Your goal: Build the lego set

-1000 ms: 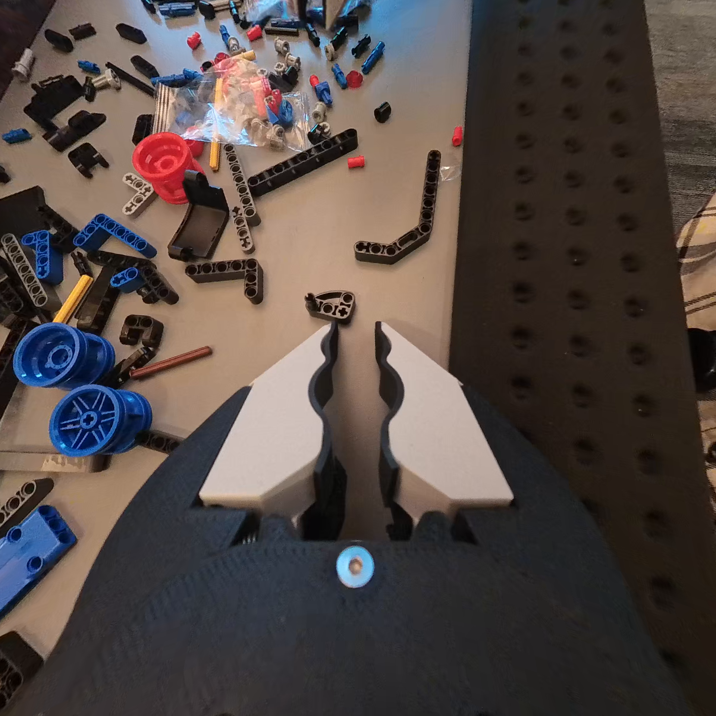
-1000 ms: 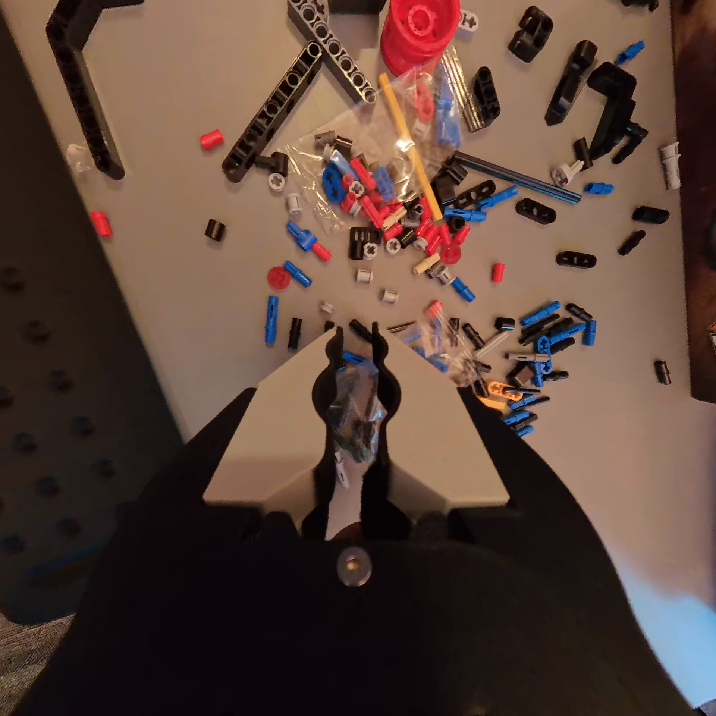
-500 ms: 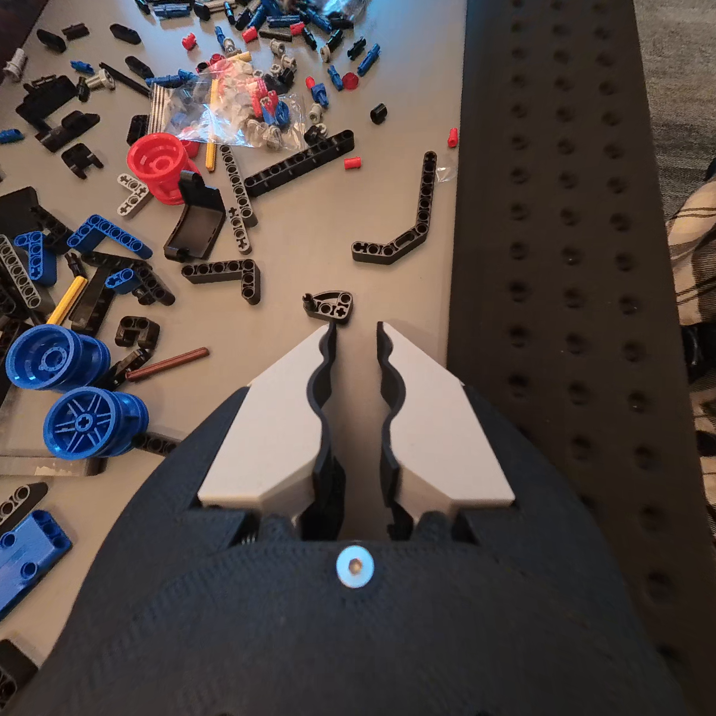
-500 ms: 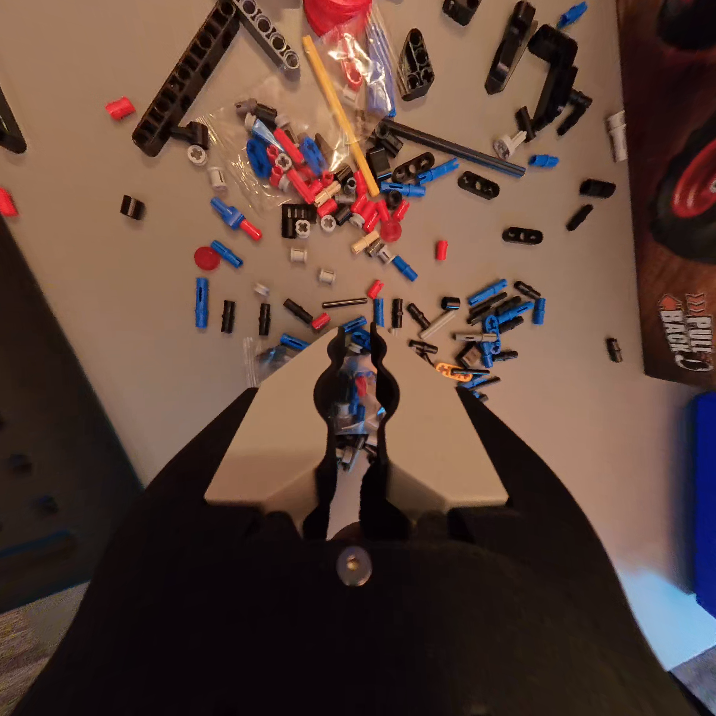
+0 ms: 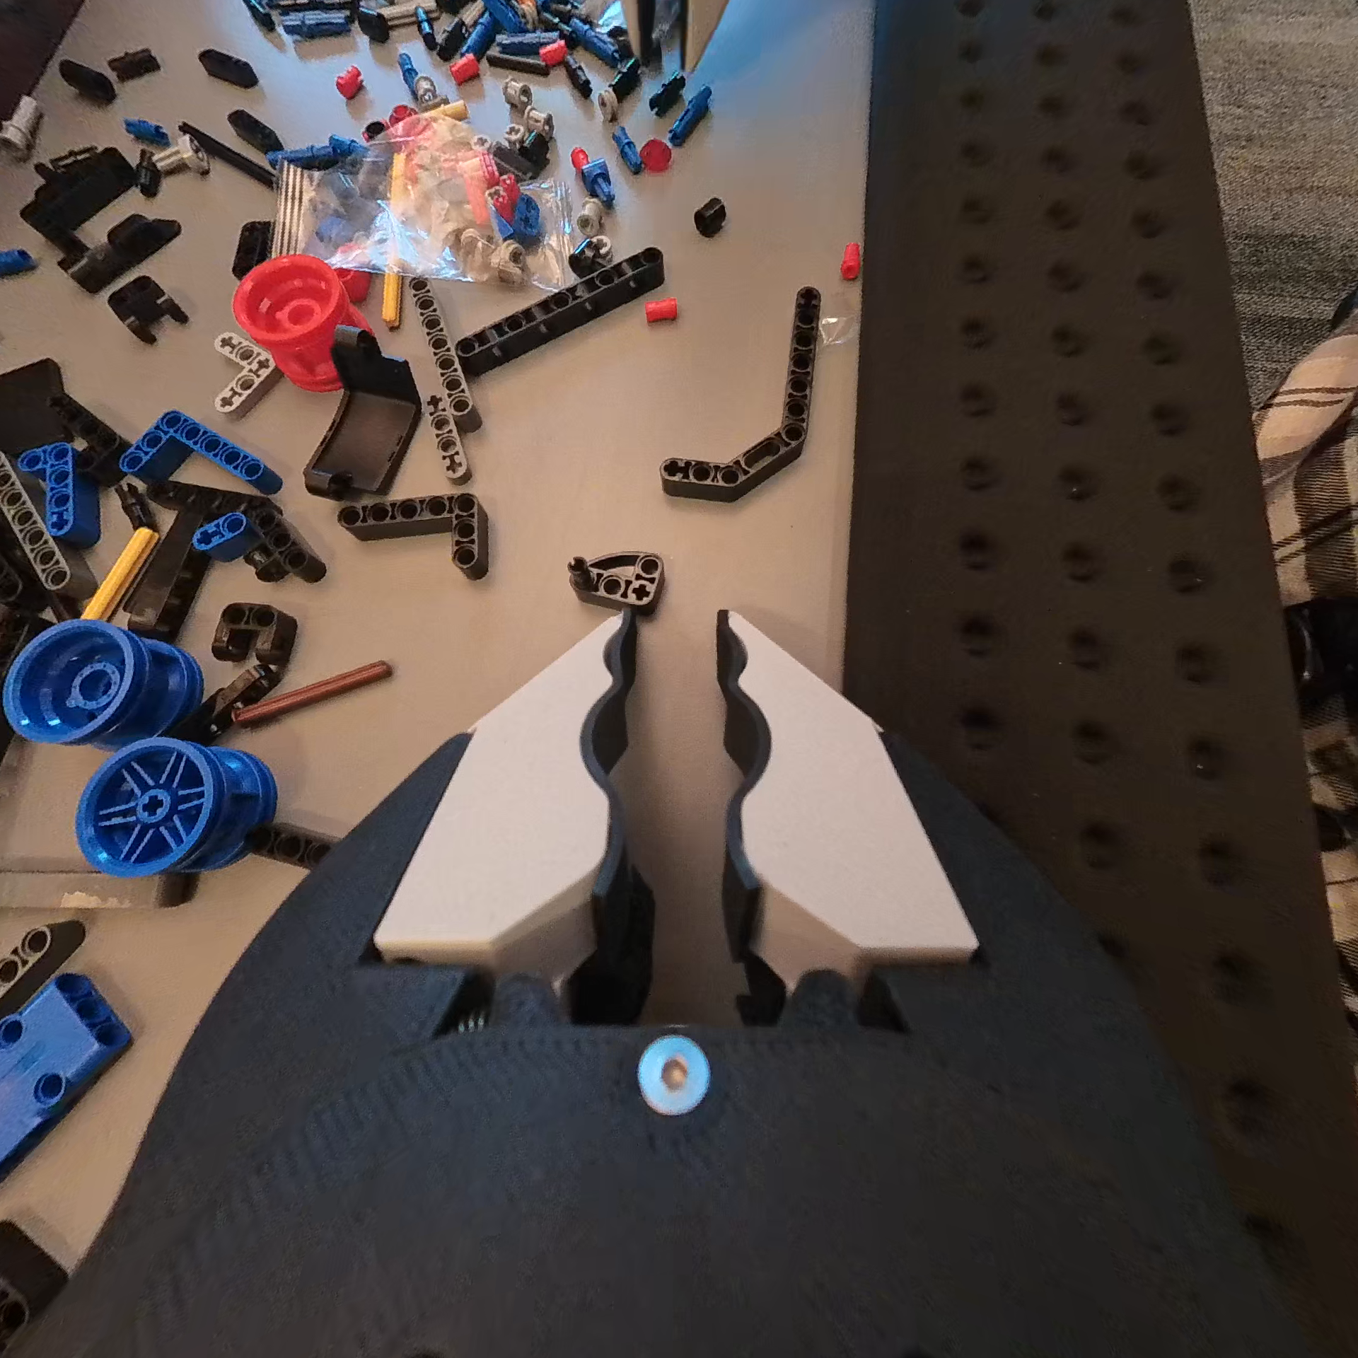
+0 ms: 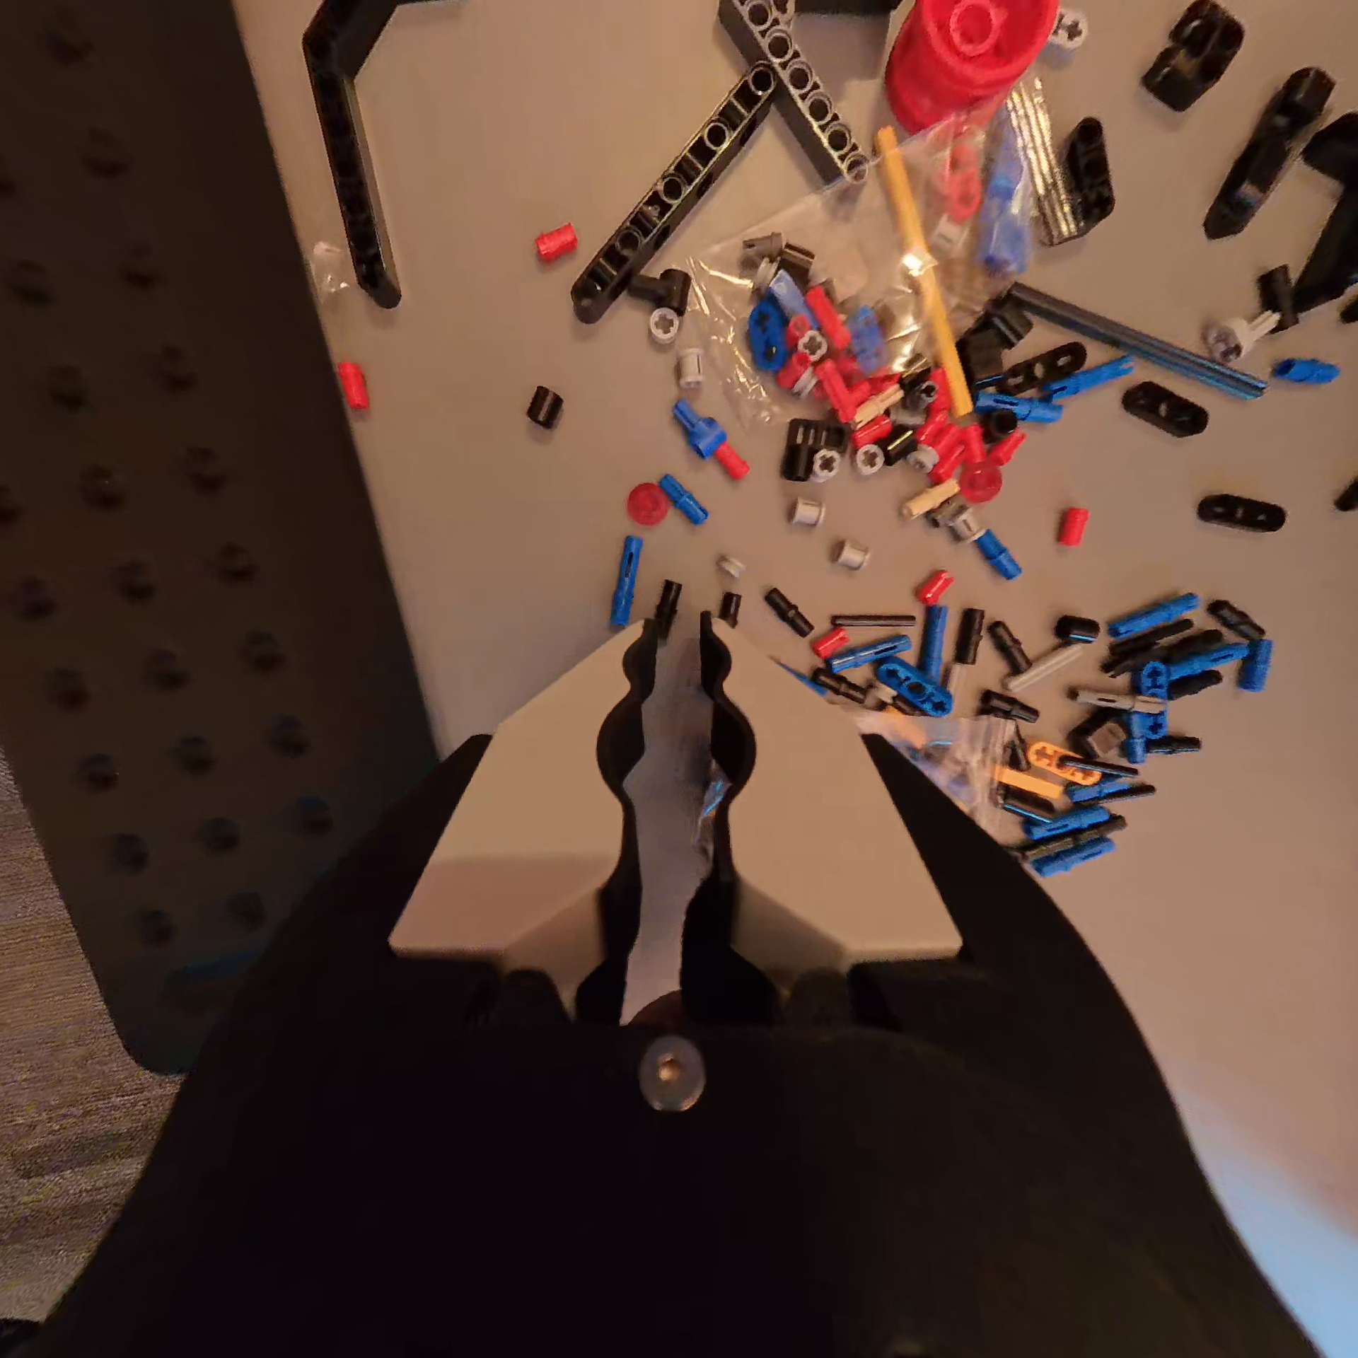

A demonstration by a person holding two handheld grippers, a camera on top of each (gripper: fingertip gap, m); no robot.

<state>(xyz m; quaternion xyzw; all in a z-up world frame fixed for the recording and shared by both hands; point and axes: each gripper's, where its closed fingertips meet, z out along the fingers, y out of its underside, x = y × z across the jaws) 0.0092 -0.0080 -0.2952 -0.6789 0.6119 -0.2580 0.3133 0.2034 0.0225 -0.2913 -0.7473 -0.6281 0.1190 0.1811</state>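
Note:
Loose Lego Technic parts cover the grey table [image 5: 588, 470]. My left gripper [image 5: 676, 624] is open and empty, low over the table just behind a small black curved piece [image 5: 617, 580]. My right gripper [image 6: 676, 628] is nearly closed, with a fold of a clear plastic bag [image 6: 711, 801] between its fingers. The rest of the bag [image 6: 948, 742] trails to the right, over a heap of blue and black pins [image 6: 1146, 676]. The right gripper's tips also show at the top of the left wrist view [image 5: 661, 29].
A second clear bag of small parts [image 5: 448, 198] lies by a red wheel [image 5: 294, 316]. Two blue wheels [image 5: 95, 683] sit at the left. Black beams [image 5: 764, 441] lie mid-table. A black perforated board [image 5: 1065, 441] borders the table's right side. Tip to tip, the grippers are about 20 centimeters apart.
The right gripper swung over the pin pile and back left. The bag, bunched with pins between its fingers before, now trails to the right. The left gripper barely moved.

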